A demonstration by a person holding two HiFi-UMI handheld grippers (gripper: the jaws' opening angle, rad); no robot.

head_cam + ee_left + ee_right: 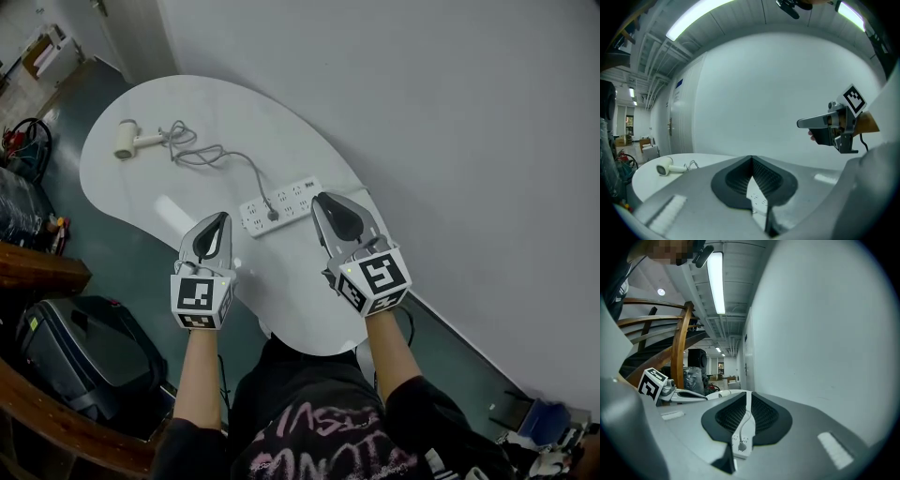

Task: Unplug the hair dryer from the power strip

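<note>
On table [187,98]: hair dryer [127,140] far left; cord [220,157] runs right to plug [273,215] in power strip [286,203], mid-table.

Head view: dim, even light, with a soft glare streak on the table [122,187] just left of the left gripper [222,217]. Gripper views: ceiling tube lamps [715,282] glow above the jaws; fisheye bending, dark corners, nearest jaw surfaces blurred.

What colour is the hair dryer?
The hair dryer is creamy white. It shows best in the head view.
</note>
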